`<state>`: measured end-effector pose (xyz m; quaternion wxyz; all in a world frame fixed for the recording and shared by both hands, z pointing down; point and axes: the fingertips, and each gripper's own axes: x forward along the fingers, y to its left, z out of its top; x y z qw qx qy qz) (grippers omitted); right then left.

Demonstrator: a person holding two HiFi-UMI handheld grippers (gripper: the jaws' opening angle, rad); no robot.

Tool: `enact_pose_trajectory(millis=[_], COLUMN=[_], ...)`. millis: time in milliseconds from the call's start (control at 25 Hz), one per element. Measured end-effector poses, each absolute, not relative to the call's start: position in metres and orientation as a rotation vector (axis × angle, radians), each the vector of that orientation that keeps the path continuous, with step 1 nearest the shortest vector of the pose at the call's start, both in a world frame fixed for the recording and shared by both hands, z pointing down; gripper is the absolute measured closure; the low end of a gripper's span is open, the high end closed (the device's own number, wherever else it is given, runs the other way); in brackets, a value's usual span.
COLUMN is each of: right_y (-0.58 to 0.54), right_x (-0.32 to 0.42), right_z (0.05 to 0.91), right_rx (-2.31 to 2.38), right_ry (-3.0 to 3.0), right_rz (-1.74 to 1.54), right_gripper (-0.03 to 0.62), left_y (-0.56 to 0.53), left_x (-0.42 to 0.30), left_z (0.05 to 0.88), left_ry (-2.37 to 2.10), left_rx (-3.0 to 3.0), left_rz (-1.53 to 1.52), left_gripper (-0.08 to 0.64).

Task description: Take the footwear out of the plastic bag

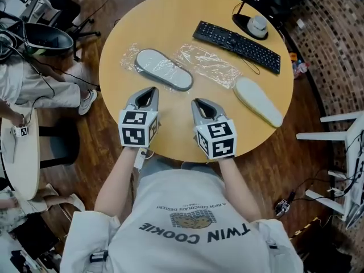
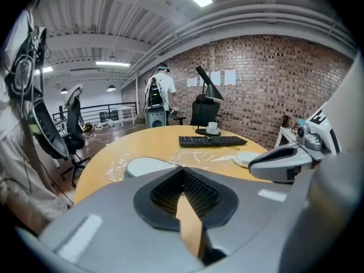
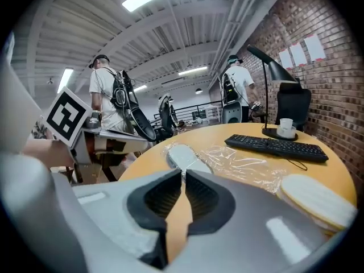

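Left tongs (image 1: 149, 90) are pressed together with nothing between the jaws; they are positioned over the near edge of the round desk (image 1: 170, 16). Right tongs (image 1: 199, 101) sit just beside them, jaws drawn all but together at the tips, likewise empty. Neither pair touches any item.

Containers on the desk:
1. Clear plastic bag (image 1: 132, 56), left of centre, beyond the left tongs. Contents: one grey slipper (image 1: 165, 70), lying flat, with the film wrapped over it.
2. Second clear plastic bag (image 1: 207, 66), centre, lying flat and crumpled. No contents visible inside.

A second, pale slipper (image 1: 259, 101) lies bare on the desk near the right edge, just beside the flat bag and outside it.

A black keyboard (image 1: 236, 38) lies behind both bags, towards the far edge
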<state>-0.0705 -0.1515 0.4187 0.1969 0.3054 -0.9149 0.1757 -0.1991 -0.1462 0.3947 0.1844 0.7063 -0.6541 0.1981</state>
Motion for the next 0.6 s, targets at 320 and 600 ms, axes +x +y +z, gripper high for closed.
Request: enact_pose_trajectory(millis=[320, 600], right_y=[-0.182, -0.206], right_x=[-0.088, -0.111], right_z=[0.432, 0.447], right_rx=[0.84, 0.884], right_ry=[-2.56, -2.519], right_rz=[0.574, 0.649], right_gripper=[0.578, 0.566], left_y=[-0.205, -0.254], left_x=[-0.289, -0.345], left_z=[0.4, 0.439], left_ry=[-1.932, -1.849], left_rx=[1.922, 1.917], left_rz=[0.77, 0.883], left_gripper=[0.554, 0.554])
